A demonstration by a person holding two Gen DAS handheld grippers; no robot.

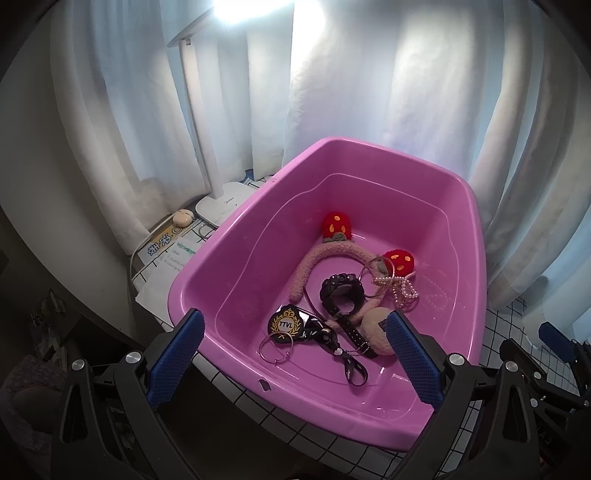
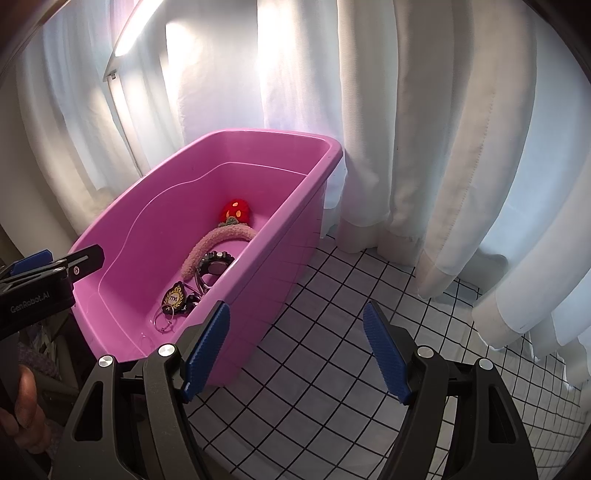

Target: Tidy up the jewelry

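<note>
Jewelry pile (image 1: 340, 295) all sits dumped in the pink plastic tub (image 1: 236, 258) mid-frame, probably for sorting, while left gripper (image 1: 295, 354) and right gripper (image 2: 295, 350) both hover wide open, holding nothing.

Jewelry pile (image 1: 343, 295) inside pink tub (image 1: 236, 258).

Backlit curtains (image 1: 369, 92) glare white; desk lamp (image 1: 229, 7) blown out (fisheye corners dark, edges warped).

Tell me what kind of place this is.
Probably a home, at a table by a window: white curtains, a desk lamp and a checked tablecloth under a pink tub of accessories.
</note>
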